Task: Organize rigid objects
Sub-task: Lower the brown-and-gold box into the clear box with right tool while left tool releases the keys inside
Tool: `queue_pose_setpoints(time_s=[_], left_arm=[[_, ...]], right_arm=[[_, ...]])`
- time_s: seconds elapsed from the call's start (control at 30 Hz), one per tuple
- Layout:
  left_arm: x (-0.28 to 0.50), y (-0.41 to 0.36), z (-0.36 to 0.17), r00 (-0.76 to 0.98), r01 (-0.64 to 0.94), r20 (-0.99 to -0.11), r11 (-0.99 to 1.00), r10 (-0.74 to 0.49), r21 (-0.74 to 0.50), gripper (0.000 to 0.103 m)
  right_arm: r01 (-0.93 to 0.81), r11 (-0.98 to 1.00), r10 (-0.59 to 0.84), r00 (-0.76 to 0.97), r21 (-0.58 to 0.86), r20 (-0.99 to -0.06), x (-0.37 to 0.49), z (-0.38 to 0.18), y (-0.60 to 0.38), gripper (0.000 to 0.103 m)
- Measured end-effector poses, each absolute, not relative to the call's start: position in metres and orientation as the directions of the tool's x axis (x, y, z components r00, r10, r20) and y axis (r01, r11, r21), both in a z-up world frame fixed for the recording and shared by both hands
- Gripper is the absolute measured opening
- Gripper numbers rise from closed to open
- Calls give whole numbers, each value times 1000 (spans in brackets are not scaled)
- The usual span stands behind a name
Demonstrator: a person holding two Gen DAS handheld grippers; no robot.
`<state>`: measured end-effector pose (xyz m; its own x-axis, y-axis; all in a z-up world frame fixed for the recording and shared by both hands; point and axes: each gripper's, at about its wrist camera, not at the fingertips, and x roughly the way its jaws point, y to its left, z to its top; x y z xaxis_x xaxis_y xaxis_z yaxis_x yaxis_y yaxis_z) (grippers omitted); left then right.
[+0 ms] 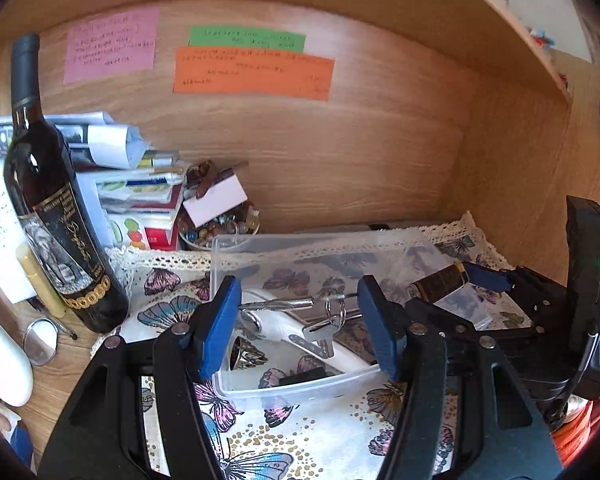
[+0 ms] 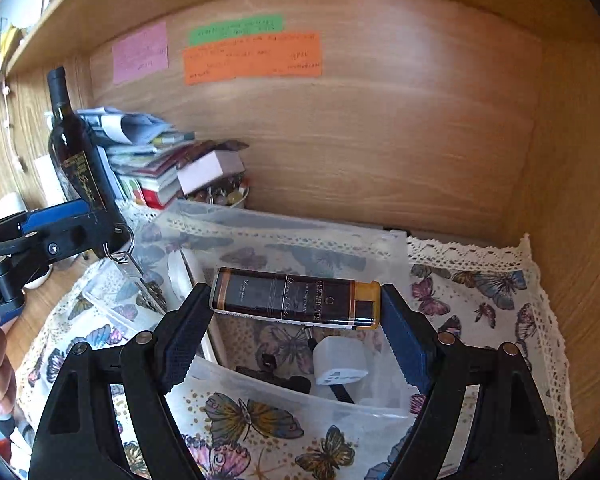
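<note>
1. Clear plastic box (image 1: 236, 248) sits on the butterfly cloth (image 1: 260, 440) at the desk's middle, already holding a ring (image 1: 246, 354), a white plug (image 2: 340, 364) and a few small dark bits.
2. Your right gripper (image 2: 296, 320) has its fingers closed on the ends of a dark lighter (image 2: 296, 298), held level above the box.
3. Your left gripper (image 1: 300, 320) has a key ring (image 1: 336, 312) with keys clamped across its fingers, also over the box.
4. You are at the placing step, by my reading.
5. Next, lower each item inside the walls, then spread the fingers; keep the two grippers apart.
</note>
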<state>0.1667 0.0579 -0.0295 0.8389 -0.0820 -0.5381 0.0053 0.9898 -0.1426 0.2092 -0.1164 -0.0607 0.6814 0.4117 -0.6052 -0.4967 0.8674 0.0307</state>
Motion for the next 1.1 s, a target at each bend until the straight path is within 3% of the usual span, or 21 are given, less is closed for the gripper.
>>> queue_pose_setpoints(time_s=[0.03, 0.07, 0.1, 0.27, 0.5, 0.73, 0.87, 1.1], left_arm=[[170, 59, -34, 832, 2, -549, 990, -81, -144, 54], [174, 60, -38, 821, 5, -565, 990, -85, -142, 31], [179, 60, -42, 803, 9, -588, 989, -95, -147, 24], [194, 66, -62, 761, 14, -636, 983, -131, -185, 24], [193, 61, -64, 767, 21, -630, 986, -121, -164, 25], [179, 64, -52, 799, 14, -591, 985, -116, -175, 52], [160, 63, -37, 840, 11, -535, 989, -90, -150, 68], [120, 58, -10, 901, 16, -429, 994, -62, -110, 95]], right_arm=[[-500, 865, 410, 673, 30, -615, 212, -65, -113, 81], [-501, 865, 407, 668, 29, -623, 214, -67, -110, 81], [-502, 865, 405, 663, 28, -630, 217, -70, -108, 81], [-504, 863, 397, 636, 34, -661, 226, -82, -102, 81], [-511, 859, 400, 620, 39, -675, 231, -88, -101, 81], [-516, 856, 409, 658, 17, -633, 218, -73, -107, 88], [-510, 860, 411, 686, 6, -601, 207, -60, -114, 89], [-483, 875, 411, 755, -10, -511, 174, -30, -135, 101]])
